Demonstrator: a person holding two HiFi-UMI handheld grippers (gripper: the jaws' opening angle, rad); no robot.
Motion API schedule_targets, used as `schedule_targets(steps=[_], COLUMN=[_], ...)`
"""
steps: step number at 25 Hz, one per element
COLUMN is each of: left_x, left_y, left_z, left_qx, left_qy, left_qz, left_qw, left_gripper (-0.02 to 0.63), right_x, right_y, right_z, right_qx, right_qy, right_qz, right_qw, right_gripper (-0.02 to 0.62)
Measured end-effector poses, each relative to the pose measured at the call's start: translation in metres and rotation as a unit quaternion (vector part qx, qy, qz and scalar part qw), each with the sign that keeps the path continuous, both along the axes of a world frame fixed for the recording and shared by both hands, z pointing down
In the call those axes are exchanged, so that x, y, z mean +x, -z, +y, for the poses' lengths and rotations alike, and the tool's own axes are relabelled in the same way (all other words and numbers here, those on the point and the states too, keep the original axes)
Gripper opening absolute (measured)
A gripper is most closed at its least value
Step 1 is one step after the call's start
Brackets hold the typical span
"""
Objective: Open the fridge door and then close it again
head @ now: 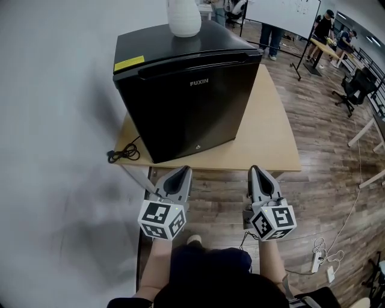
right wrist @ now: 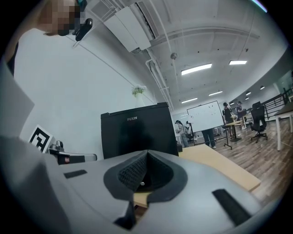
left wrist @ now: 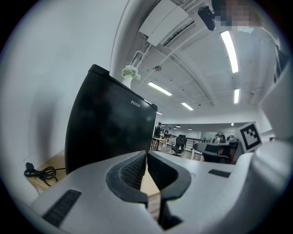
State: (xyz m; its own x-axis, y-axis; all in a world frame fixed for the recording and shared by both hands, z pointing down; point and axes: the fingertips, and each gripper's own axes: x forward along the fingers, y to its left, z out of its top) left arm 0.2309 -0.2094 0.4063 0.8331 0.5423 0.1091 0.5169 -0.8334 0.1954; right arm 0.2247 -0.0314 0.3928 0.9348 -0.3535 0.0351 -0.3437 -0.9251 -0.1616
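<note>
A small black fridge [head: 183,90] stands on a wooden table [head: 271,132], door shut, with its handle recess along the top front edge. It fills the middle of the left gripper view [left wrist: 110,128] and the right gripper view [right wrist: 137,132]. My left gripper [head: 181,173] and right gripper [head: 255,171] hover side by side just in front of the table's near edge, short of the fridge. Both are shut with nothing between the jaws, left gripper [left wrist: 147,155] and right gripper [right wrist: 146,154] alike, tips meeting.
A white vase [head: 184,17] stands on top of the fridge. A black cable [head: 122,153] lies coiled at the table's left corner by the white wall. To the right are wooden floor, office chairs [head: 355,84], a whiteboard and people further back. A power strip [head: 316,260] lies on the floor.
</note>
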Motion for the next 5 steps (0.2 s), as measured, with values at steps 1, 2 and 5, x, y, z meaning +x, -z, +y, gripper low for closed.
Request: schedule_targets(steps=[1, 2, 5], left_x=[-0.0001, -0.0002, -0.0002], left_y=[-0.0004, -0.0008, -0.0023], left_z=[-0.0005, -0.0011, -0.0028], left_qx=[0.0, 0.0, 0.0], left_qy=[0.0, -0.001, -0.001], left_qz=[-0.001, -0.001, -0.003], left_qw=[1.0, 1.0, 1.0], left_gripper=[0.012, 0.012, 0.012], right_x=[0.0004, 0.0009, 0.0031], right_y=[-0.001, -0.0018, -0.0035], right_z=[-0.0012, -0.0024, -0.0062], right_qx=[0.002, 0.004, 0.006], right_qy=[0.001, 0.002, 0.005], right_qz=[-0.002, -0.003, -0.005], right_qw=[1.0, 1.0, 1.0], right_gripper=[-0.011, -0.011, -0.011])
